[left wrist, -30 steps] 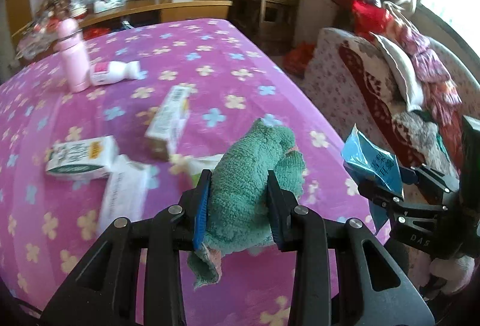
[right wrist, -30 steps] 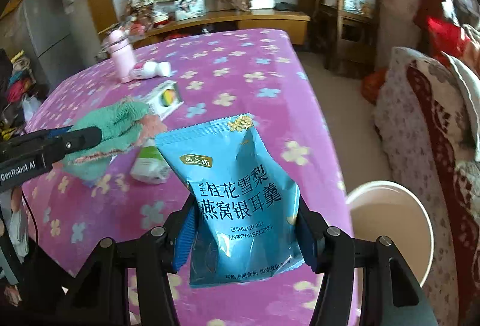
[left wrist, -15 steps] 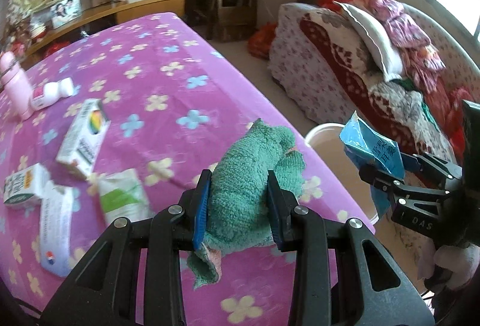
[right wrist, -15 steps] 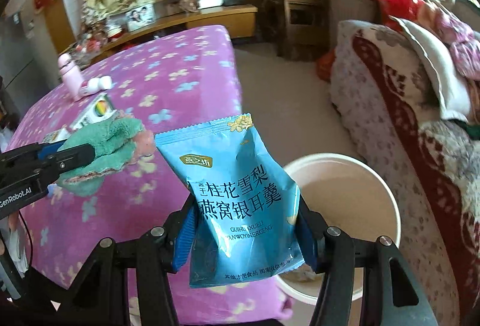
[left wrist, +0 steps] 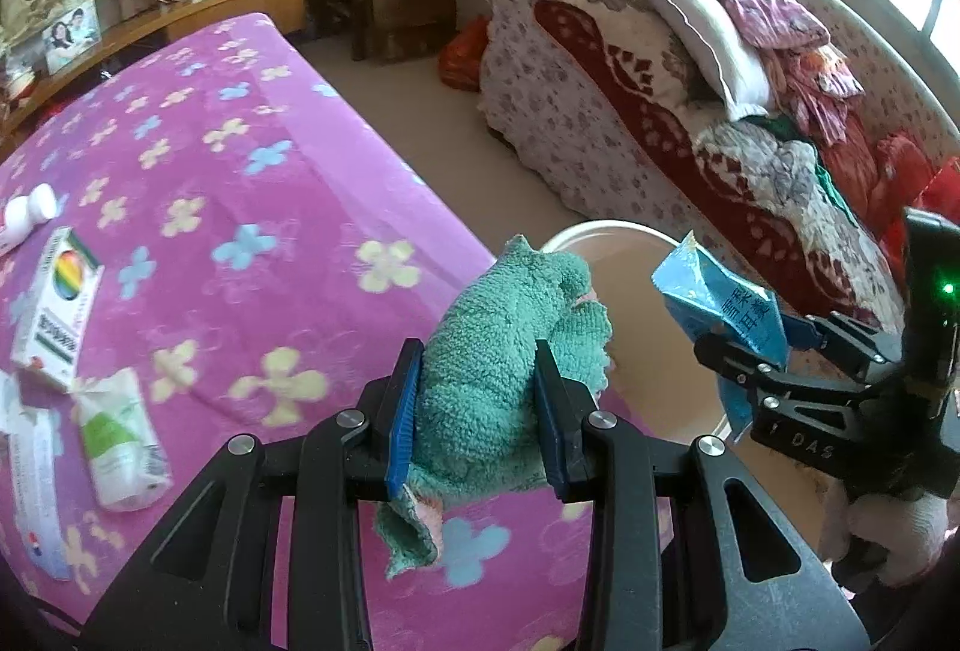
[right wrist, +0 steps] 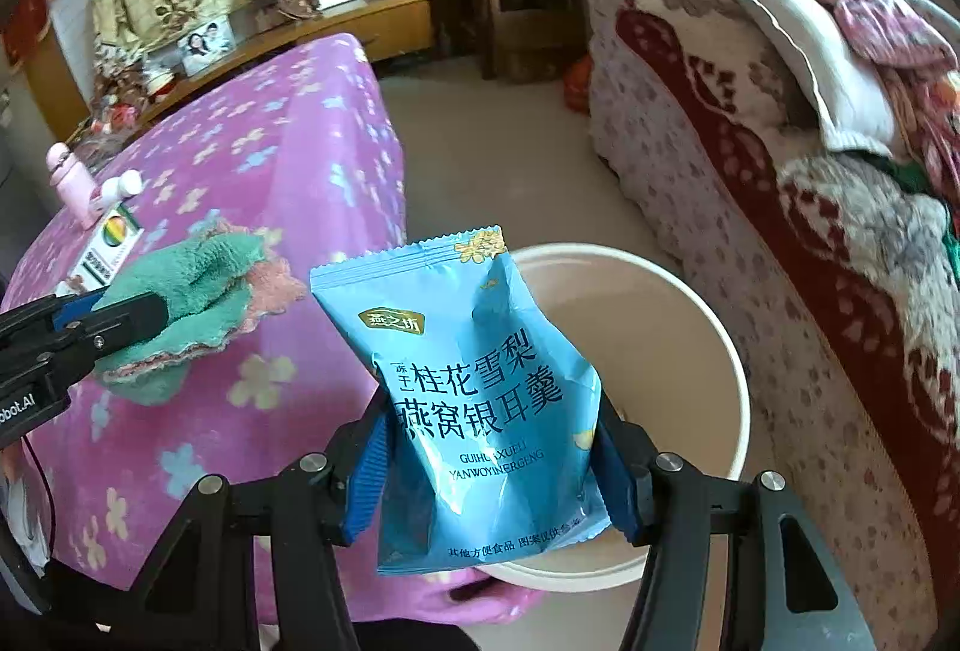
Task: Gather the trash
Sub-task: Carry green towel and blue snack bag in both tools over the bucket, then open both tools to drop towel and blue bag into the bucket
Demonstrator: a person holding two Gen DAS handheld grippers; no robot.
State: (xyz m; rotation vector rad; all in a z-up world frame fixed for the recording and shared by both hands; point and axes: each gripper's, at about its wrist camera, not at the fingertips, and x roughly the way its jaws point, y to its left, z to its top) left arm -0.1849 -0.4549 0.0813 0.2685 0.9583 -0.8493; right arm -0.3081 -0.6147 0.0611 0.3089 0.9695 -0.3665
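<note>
Left hand-held gripper [left wrist: 477, 405] clamps green towel [left wrist: 501, 351] beside bucket [left wrist: 636, 327]

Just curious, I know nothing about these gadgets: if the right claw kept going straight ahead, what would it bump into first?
Probably the white bucket on the floor; the right claw, shut on a blue snack bag, points toward its opening. Depth is uncertain.

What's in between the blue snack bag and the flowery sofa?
In the right wrist view, the cream bucket sits on the floor between the blue snack bag and the sofa.

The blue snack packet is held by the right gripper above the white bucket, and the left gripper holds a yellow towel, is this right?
Not quite: the towel in the left gripper is green, as the left wrist view shows. The right gripper does hold the blue snack packet above the white bucket.
</note>
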